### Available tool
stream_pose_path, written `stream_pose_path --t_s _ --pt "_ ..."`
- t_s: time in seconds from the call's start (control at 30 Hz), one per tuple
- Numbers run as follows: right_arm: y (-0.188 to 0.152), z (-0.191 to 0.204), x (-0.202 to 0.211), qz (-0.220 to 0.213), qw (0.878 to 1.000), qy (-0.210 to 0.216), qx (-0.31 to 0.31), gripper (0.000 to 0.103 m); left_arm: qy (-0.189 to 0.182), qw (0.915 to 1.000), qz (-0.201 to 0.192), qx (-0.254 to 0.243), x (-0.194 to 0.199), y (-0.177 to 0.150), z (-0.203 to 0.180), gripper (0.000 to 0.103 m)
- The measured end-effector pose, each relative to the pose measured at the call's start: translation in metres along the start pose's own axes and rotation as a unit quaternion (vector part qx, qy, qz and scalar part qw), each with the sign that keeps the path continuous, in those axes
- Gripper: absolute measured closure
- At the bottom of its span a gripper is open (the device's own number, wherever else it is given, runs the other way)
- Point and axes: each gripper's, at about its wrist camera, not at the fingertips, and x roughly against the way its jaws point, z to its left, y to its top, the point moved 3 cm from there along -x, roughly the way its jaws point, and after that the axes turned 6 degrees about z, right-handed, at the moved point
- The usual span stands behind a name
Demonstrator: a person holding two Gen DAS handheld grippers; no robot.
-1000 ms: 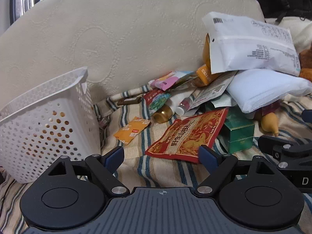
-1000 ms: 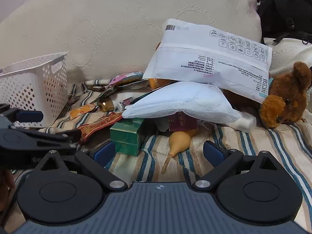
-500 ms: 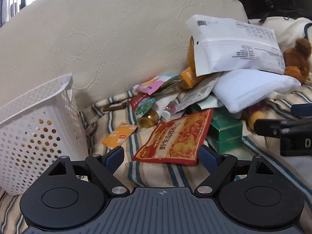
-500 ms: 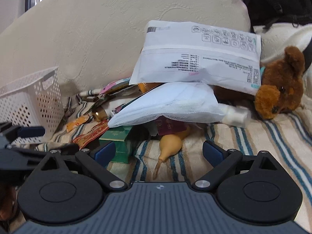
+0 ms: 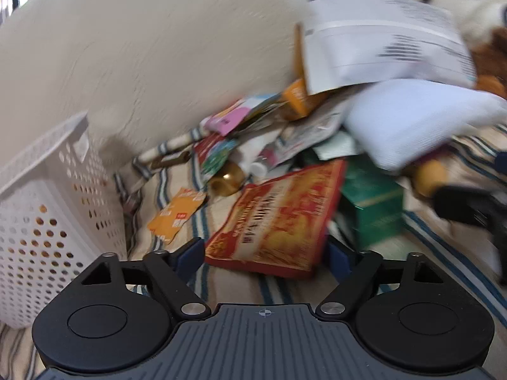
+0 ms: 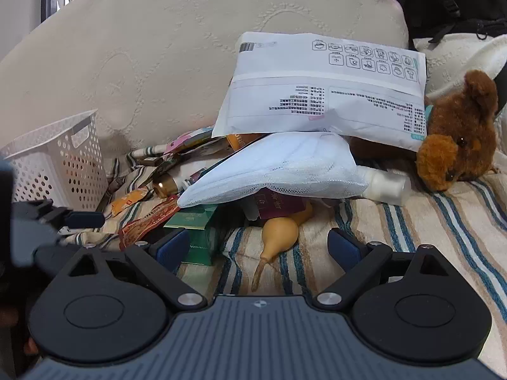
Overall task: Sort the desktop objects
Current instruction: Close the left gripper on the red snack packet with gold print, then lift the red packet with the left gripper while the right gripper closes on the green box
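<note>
We have barely begun: the pile (image 6: 285, 164) lies unsorted on the striped bed beside the basket (image 5: 47, 209), our left tool (image 5: 263, 253) closing around the red packet (image 5: 279, 218), our right tool (image 6: 258, 247) open and empty

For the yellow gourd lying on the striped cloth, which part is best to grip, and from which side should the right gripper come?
Probably the gourd is best gripped across its round lower bulb, approached from the near side, where the right gripper already faces it with jaws open. Its thin stem points toward the camera and looks too slender to hold. Its upper end is tucked under the white mesh pouch, so that end is blocked.
</note>
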Motion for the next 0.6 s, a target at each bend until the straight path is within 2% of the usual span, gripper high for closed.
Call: stream_pose_path --t_s 0.03,0.07,0.1,0.13,0.47,0.57,0.6 --pt "0.0 0.0 0.0 0.0 1.0 0.0 0.002 0.008 -0.013 0.9998 0.009 0.009 -0.004 0.002 0.003 0.04" --pt "0.0 0.001 0.0 0.0 1.0 -0.001 0.004 0.008 -0.022 0.9995 0.018 0.015 -0.008 0.003 0.006 0.059" --pt "0.0 0.002 0.0 0.001 1.0 -0.002 0.007 0.008 -0.011 0.9995 0.023 0.018 -0.011 0.004 0.008 0.069" --pt "0.0 0.003 -0.001 0.002 1.0 -0.003 0.011 0.008 0.0 0.9996 0.022 0.016 -0.012 0.005 0.008 0.073" --pt "0.002 0.034 -0.017 0.022 0.998 0.003 0.058 0.008 0.014 0.9991 0.012 0.039 -0.009 -0.006 0.035 0.084" --pt "0.004 0.045 -0.028 0.035 0.997 0.002 0.063 0.008 0.009 0.9987 0.018 0.046 -0.013 -0.007 0.041 0.084" --pt "0.006 0.048 -0.033 0.041 0.997 0.001 0.063 0.008 0.007 0.9986 0.019 0.048 -0.014 -0.008 0.041 0.08"
